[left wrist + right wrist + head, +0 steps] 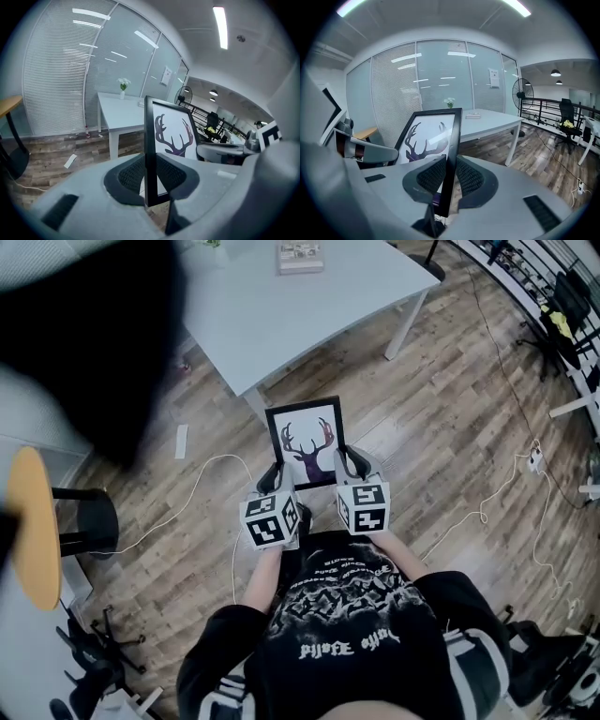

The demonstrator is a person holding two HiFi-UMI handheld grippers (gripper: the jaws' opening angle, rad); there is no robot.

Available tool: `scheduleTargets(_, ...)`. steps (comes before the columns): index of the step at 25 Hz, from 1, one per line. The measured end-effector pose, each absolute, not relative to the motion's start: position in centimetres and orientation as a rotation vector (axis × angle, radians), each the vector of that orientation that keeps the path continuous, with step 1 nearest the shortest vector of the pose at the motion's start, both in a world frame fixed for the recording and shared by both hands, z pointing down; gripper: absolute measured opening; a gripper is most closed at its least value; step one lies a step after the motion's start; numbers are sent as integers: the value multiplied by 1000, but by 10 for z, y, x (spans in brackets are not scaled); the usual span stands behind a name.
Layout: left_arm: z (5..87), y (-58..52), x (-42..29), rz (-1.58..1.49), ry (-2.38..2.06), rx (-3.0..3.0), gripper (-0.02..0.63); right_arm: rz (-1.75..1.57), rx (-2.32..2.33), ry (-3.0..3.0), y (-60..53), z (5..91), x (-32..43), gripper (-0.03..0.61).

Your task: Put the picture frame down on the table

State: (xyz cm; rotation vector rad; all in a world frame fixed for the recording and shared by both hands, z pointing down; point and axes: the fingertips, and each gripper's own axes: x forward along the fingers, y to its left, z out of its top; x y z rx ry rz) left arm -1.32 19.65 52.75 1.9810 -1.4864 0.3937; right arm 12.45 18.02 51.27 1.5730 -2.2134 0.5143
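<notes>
A black picture frame (307, 441) with a dark deer-antler print on white is held in the air in front of the person, above the wooden floor. My left gripper (271, 480) is shut on its left edge, and my right gripper (354, 467) is shut on its right edge. In the left gripper view the frame's edge (150, 154) runs between the dark pads (129, 176). In the right gripper view the frame (433, 140) stands between the pads (469, 177) the same way. The white table (300, 306) lies ahead, beyond the frame's top.
A small box or book (300, 256) lies on the table's far part, and a vase of white flowers (123, 87) stands at its far end. A round wooden table (30, 526) is at the left. Cables (202, 486) and a paper scrap (181, 441) lie on the floor.
</notes>
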Motion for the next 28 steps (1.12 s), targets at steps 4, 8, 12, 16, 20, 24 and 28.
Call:
scheduleTargets(4, 526, 159, -29, 403, -1449, 2013, 83, 512, 1614, -2190, 147, 509, 109, 66)
scheduleTargets(8, 531, 129, -49, 407, -1399, 2027, 83, 517, 1639, -2161, 122, 511, 89, 66)
scheduleTargets(12, 532, 105, -57, 411, -1357, 2055, 83, 518, 1677, -2116, 102, 512, 81, 66)
scheduleTargets(16, 532, 89, -65, 427, -1318, 2082, 83, 534, 1719, -2085, 91, 512, 73, 66)
scheduleTargets(20, 532, 74, -73, 445, -1297, 2106, 83, 554, 1753, -2071, 81, 513, 66, 66)
scheduleTargets(24, 533, 65, -76, 450, -1283, 2111, 84, 559, 1761, -2061, 73, 515, 62, 66)
scheduleTargets(28, 532, 58, -77, 448, -1289, 2117, 84, 559, 1762, -2069, 64, 514, 62, 66)
